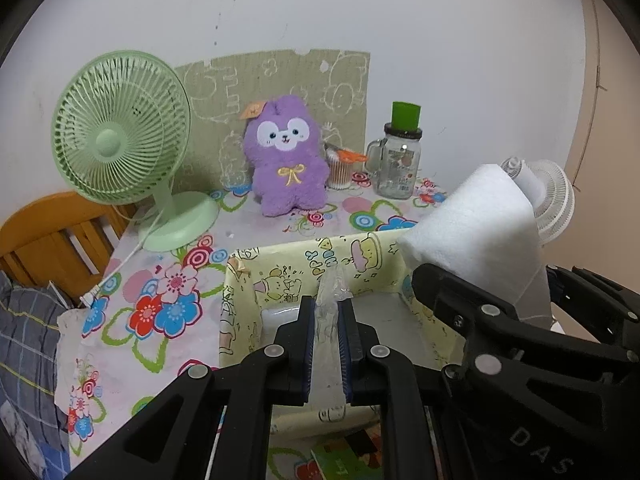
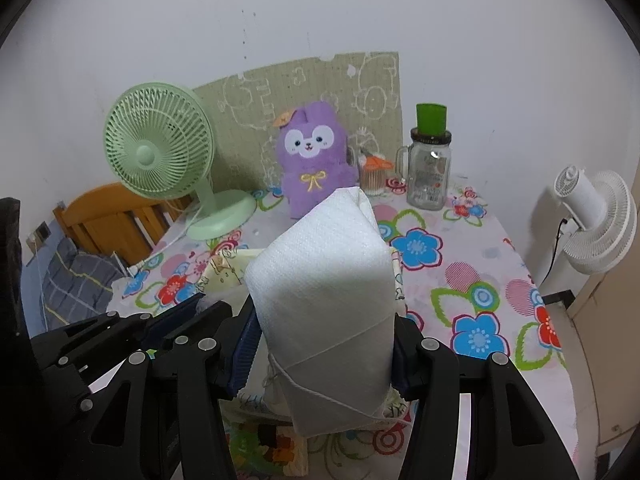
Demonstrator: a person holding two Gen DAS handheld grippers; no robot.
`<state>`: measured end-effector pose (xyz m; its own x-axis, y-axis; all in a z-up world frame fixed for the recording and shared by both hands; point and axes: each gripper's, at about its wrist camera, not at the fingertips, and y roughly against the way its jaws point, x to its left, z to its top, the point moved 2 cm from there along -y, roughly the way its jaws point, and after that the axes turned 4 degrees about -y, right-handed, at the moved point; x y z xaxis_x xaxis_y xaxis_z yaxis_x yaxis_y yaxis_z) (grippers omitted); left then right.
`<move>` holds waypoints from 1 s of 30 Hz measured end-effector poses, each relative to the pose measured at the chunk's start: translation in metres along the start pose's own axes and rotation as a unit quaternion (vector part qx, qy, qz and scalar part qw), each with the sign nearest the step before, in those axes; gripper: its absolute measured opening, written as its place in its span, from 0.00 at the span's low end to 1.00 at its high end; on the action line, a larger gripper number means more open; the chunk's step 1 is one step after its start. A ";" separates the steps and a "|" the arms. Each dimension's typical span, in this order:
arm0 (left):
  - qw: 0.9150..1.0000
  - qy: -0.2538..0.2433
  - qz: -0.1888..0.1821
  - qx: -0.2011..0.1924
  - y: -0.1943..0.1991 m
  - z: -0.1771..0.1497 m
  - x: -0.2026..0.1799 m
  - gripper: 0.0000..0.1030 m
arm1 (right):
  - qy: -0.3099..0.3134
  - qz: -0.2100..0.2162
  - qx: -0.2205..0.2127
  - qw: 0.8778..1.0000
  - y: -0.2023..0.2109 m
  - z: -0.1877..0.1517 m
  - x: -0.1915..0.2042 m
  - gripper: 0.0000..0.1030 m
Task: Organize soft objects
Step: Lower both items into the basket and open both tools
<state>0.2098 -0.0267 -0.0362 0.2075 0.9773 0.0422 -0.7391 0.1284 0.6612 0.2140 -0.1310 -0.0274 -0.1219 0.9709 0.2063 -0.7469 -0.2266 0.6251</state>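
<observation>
Both grippers were loaded over the yellow box (image 1: 352,256): the left gripper (image 1: 328,344) pinched what looked like clear plastic wrap (image 1: 330,300), the right gripper (image 2: 320,360) clamped a white tissue pack (image 2: 324,288); neither was stowed yet.

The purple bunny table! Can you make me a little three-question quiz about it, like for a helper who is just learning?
1. True or false: the right gripper holds a white paper bundle.
2. What sits on the glass jar? A) a green cup B) a red ball C) a spoon
3. Fill in: the left gripper pinches a clear plastic ____ over the yellow cartoon box.

Key: 1 true. 2 A, the green cup. 3 wrapper.
</observation>
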 end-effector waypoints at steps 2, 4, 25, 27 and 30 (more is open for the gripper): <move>1.000 0.003 0.001 0.005 -0.007 0.000 0.002 0.09 | 0.003 -0.002 0.005 1.000 -0.006 0.000 0.000 0.56; 1.000 0.006 0.001 0.013 -0.016 -0.002 0.004 0.10 | 0.004 -0.003 0.012 1.000 -0.014 -0.001 0.001 0.56; 0.998 0.010 0.022 0.057 -0.045 -0.016 0.011 0.80 | 0.013 -0.003 0.044 0.999 -0.050 -0.010 0.004 0.90; 0.998 0.008 0.021 0.058 -0.043 -0.017 0.010 0.81 | 0.012 -0.005 0.044 0.999 -0.047 -0.012 0.004 0.90; 0.998 0.007 0.022 0.057 -0.038 -0.017 0.009 0.82 | 0.012 -0.005 0.040 0.999 -0.042 -0.013 0.005 0.91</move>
<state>0.2288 -0.0197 -0.0741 0.1673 0.9839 0.0623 -0.6692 0.0669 0.7401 0.2358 -0.1155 -0.0625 -0.1301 0.9745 0.1826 -0.6930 -0.2211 0.6862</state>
